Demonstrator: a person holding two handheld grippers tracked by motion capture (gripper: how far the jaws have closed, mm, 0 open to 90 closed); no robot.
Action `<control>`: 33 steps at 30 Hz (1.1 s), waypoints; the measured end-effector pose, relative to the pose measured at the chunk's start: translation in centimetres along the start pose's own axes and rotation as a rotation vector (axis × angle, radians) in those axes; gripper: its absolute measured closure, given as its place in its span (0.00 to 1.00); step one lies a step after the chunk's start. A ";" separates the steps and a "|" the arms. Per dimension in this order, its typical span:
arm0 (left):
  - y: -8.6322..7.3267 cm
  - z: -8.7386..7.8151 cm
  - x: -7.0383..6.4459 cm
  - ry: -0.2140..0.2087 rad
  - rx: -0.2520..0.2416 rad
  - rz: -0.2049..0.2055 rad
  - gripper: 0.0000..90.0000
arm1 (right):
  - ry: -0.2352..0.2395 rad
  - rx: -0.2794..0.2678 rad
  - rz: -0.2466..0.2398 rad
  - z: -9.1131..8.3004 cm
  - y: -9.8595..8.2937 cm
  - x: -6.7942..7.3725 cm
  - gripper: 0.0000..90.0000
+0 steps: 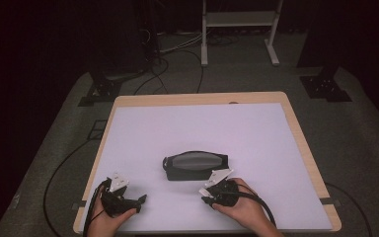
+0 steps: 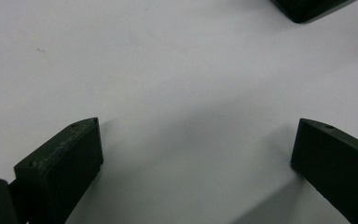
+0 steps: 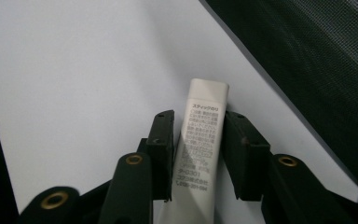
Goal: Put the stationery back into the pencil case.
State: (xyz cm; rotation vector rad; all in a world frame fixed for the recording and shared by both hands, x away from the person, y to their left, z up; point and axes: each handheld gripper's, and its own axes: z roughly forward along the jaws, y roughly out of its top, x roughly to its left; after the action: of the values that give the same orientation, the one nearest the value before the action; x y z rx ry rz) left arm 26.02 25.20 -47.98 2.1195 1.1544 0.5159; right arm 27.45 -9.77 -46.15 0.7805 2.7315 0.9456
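**Glue stick clamped, pouch waiting**

At the desk's [image 1: 296, 133] six o'clock edge, right gripper [image 3: 198, 135] clamping a white glue stick [image 3: 204, 140] between its jaws, printed label facing up, cap end pointing toward the black mesh pouch [image 1: 196, 166] just beyond at twelve o'clock. Left gripper [image 2: 193, 149] hovering at seven o'clock with jaws spread wide, gripping nothing, a pouch corner showing far off at one o'clock of its view.

Risking, by judgement, a slip: smooth round stick, narrow pads, grip sitting low on the body, so tilting or nudging the pouch edge possibly twisting it loose. Pouch apparently shut, so pushing in without the left gripper steadying it likely shoving it away.

Resting under everything, a plain pale sheet on a wood-rimmed desk; surrounding it, grey carpet, trailing cables, a white frame at twelve o'clock, darkness beyond.
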 end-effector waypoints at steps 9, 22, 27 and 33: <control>0.0 0.0 0.0 0.000 0.000 0.000 0.01 | -0.019 0.010 -0.009 0.0 0.1 0.2 0.76; 0.0 0.0 0.0 -0.001 -0.001 -0.001 0.01 | 0.007 0.012 -0.009 0.0 0.2 -0.1 0.78; 0.0 0.0 0.0 -0.001 0.000 -0.001 0.01 | 0.032 -0.002 -0.004 -0.3 0.2 -0.2 0.78; 0.0 0.0 0.0 -0.001 0.000 -0.001 0.01 | 0.057 -0.026 0.007 -1.1 0.3 -0.4 0.78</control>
State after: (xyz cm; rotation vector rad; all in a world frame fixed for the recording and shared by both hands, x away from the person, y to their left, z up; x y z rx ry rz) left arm 26.03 25.21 -47.98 2.1187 1.1547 0.5145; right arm 27.64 -10.37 -45.13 0.7701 2.7608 1.0186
